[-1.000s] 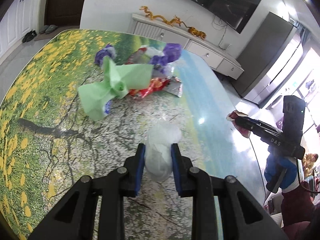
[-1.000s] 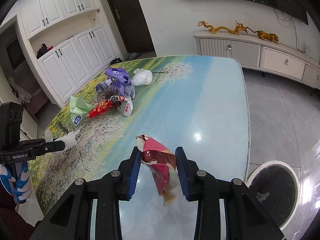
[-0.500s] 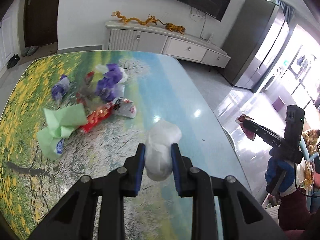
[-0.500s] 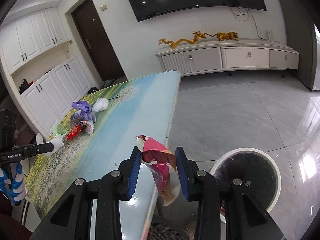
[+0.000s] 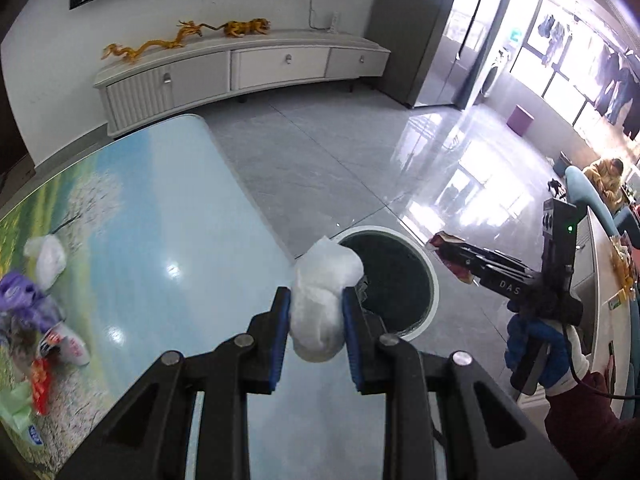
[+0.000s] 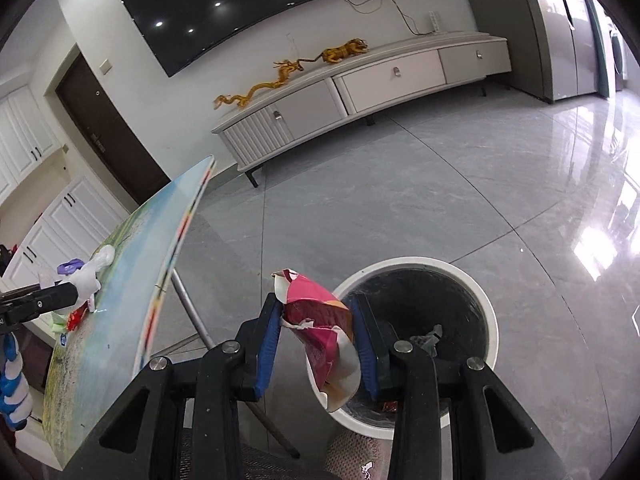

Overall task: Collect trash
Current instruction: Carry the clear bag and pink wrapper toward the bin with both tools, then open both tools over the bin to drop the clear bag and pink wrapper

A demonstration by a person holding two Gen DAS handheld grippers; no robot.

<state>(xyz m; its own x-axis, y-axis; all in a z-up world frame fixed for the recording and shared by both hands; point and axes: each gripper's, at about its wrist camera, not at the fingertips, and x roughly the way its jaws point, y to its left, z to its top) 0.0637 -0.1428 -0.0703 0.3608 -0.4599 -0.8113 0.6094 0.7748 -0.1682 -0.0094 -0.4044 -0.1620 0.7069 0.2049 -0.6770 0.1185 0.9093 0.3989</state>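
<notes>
My left gripper [image 5: 316, 316] is shut on a crumpled white plastic bag [image 5: 322, 300], held over the table's right edge with the round white trash bin [image 5: 430, 272] on the floor just beyond. My right gripper [image 6: 316, 332] is shut on a red and white snack wrapper [image 6: 320, 316], held off the table and above the near rim of the bin [image 6: 490, 312], which holds some trash. The right gripper with its wrapper also shows in the left wrist view [image 5: 448, 250], right of the bin.
The table [image 5: 160, 248] with a landscape print carries more trash at its left: a white bag [image 5: 50, 256], purple wrappers [image 5: 24, 296], a red wrapper [image 5: 40, 384] and green paper [image 5: 14, 408]. A white TV cabinet [image 5: 240, 68] stands along the far wall. Grey tiled floor surrounds the bin.
Both grippers have swung right, away from the trash pile, carrying their loads. The bin has come into the left view, and the right gripper has moved from beside the table to over the bin's rim.
</notes>
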